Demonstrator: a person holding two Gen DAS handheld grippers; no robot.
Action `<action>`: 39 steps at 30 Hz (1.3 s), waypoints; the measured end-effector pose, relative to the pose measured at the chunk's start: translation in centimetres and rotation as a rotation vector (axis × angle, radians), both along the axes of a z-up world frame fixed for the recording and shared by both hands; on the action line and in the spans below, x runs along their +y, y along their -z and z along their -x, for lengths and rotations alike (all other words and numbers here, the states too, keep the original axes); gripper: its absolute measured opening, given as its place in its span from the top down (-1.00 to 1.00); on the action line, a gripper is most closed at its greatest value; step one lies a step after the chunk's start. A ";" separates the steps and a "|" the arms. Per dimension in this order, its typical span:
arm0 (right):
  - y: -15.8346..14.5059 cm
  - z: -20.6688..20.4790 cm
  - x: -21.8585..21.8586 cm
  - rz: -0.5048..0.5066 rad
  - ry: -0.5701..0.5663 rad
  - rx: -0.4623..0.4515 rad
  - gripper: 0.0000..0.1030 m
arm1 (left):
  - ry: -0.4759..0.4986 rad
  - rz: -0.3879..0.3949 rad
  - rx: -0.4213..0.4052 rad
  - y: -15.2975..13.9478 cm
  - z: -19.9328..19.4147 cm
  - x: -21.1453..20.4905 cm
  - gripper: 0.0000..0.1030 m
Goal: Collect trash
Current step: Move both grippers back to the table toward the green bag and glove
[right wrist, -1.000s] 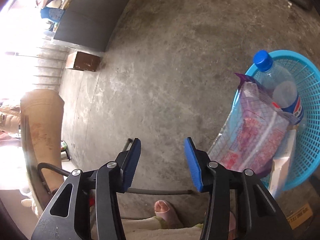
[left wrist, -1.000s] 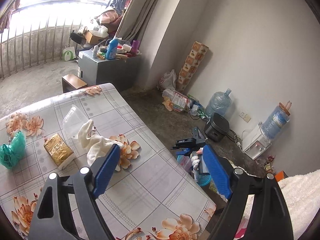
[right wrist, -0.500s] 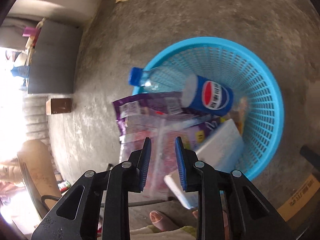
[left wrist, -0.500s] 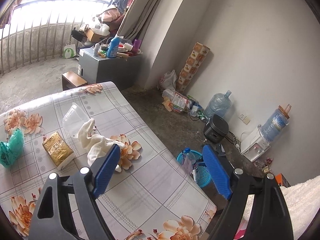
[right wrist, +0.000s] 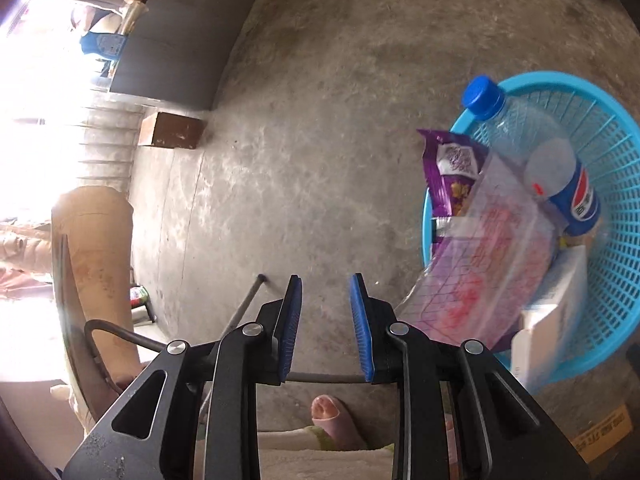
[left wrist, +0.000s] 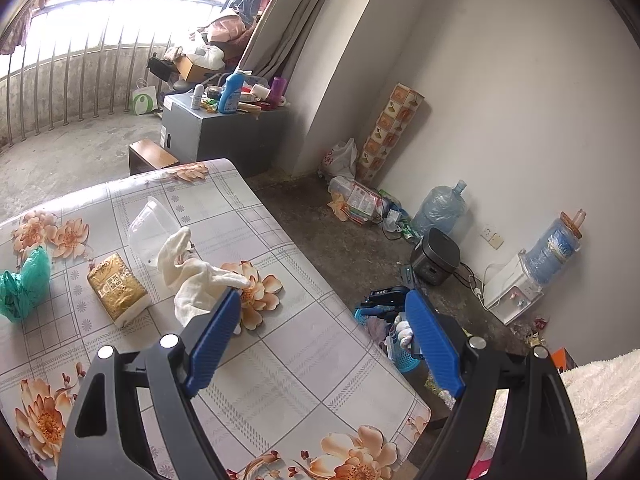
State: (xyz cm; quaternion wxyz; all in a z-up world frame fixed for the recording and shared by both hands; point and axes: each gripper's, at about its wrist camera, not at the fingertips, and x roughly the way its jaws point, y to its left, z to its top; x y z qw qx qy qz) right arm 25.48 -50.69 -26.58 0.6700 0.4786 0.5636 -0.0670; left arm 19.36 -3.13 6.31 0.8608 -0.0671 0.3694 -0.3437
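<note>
My left gripper (left wrist: 322,344) is open and empty above the floral table (left wrist: 280,380). On the table lie a crumpled white cloth (left wrist: 196,276), a gold packet (left wrist: 116,289), a clear plastic cup (left wrist: 151,227) and a green bag (left wrist: 25,283). My right gripper (right wrist: 325,324) is open and empty over the concrete floor, left of the blue basket (right wrist: 600,248). The basket holds a Pepsi bottle (right wrist: 540,160), a purple snack bag (right wrist: 448,172), a clear pink-printed bag (right wrist: 480,264) and a white box (right wrist: 552,312). The basket also shows in the left wrist view (left wrist: 400,354).
A grey cabinet (left wrist: 216,132) with bottles stands by the curtain. Water jugs (left wrist: 440,208), a black cooker (left wrist: 434,256) and a dispenser (left wrist: 516,284) line the wall. A wooden stool (right wrist: 172,130), a chair leg (right wrist: 240,312) and a slippered foot (right wrist: 332,416) are near my right gripper.
My right gripper swung over the basket with its jaws nearly shut, then back left of it, and opened partway. The left gripper stayed open over the table.
</note>
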 end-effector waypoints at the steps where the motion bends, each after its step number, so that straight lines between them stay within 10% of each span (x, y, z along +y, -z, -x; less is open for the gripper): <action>1: 0.7 0.2 -0.4 0.003 0.019 0.022 0.51 | -0.002 -0.002 0.003 0.1 0.0 0.1 -0.60; 10: -0.8 8.5 -8.4 0.082 0.374 0.005 0.52 | -0.017 -0.007 0.007 0.3 -0.5 0.9 -0.60; 15: -2.8 11.5 -8.9 0.097 0.445 -0.055 0.18 | -0.009 0.010 0.004 0.1 -0.4 0.6 -0.60; 23: -7.6 13.6 -5.1 0.152 0.375 -0.177 0.06 | 0.022 0.011 0.006 -0.5 0.8 0.3 -0.61; 39: -19.4 18.7 7.6 0.614 0.089 -0.367 -0.70 | -0.127 -0.018 -0.077 -2.6 3.7 0.9 -0.81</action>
